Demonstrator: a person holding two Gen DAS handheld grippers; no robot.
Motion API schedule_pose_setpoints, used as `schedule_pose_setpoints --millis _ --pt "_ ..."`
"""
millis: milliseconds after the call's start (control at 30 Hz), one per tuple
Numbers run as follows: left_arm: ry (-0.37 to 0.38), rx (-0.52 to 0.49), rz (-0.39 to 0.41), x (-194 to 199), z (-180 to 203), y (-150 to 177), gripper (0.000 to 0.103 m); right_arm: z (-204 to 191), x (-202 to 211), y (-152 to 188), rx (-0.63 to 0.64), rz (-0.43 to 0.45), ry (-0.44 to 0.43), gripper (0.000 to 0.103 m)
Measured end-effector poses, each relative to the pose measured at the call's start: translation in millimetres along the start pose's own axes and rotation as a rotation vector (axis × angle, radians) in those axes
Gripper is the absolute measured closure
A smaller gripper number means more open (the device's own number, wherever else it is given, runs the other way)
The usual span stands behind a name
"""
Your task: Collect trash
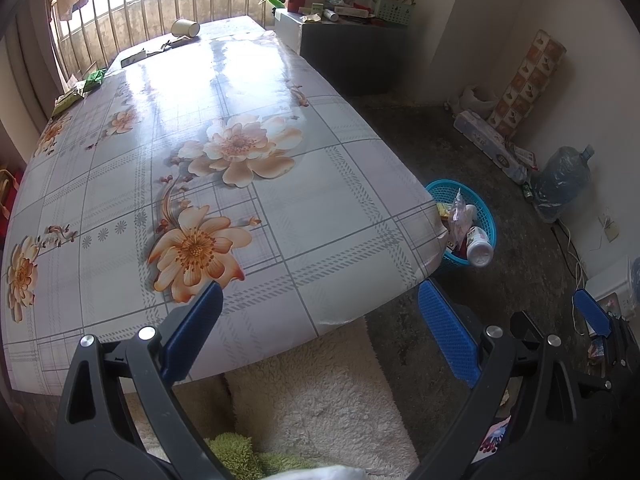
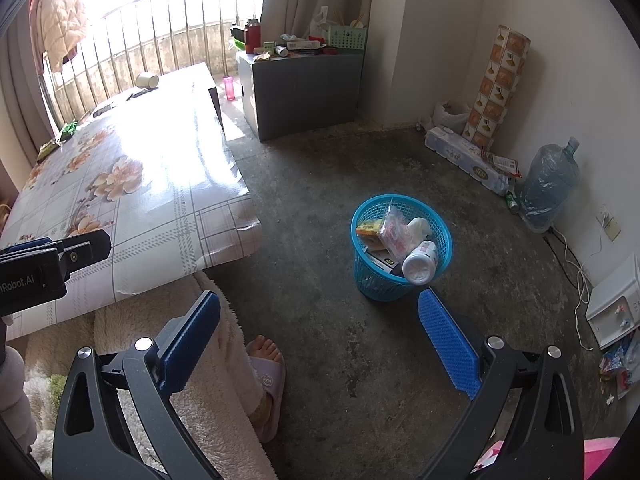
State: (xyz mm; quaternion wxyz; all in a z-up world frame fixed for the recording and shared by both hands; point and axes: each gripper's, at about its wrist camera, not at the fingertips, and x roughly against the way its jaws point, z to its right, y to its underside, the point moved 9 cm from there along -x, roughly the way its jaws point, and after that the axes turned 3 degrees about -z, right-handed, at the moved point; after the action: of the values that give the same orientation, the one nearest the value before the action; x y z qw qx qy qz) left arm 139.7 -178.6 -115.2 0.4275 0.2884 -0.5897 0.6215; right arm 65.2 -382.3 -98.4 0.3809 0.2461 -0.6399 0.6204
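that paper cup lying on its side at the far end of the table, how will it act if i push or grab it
The tan paper cup lies on its side on the glossy floral tablecloth, so a push probably rolls it in a curve. It looks empty, likely light, and thin-walled, so it may crush in a hard squeeze.

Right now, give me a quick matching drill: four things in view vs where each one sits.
Things:
1. paper cup
2. white bottle
3. green wrappers
4. water jug

Places:
A. floor, against the right wall
B. far end of the table, lying on its side
C. in the blue basket, sticking out over its rim
D. table's left edge, near the railing

Pairs: 1-B, 2-C, 3-D, 4-A
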Motion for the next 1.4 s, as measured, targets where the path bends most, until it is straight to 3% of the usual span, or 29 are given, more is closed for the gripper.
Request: schedule_pose_setpoints --millis 1400 --pt "0.001 0.0 -0.001 0.4 2.4 0.7 0.009 2.2 2.1 0.3 0.01 -0.008 0.001 0.006"
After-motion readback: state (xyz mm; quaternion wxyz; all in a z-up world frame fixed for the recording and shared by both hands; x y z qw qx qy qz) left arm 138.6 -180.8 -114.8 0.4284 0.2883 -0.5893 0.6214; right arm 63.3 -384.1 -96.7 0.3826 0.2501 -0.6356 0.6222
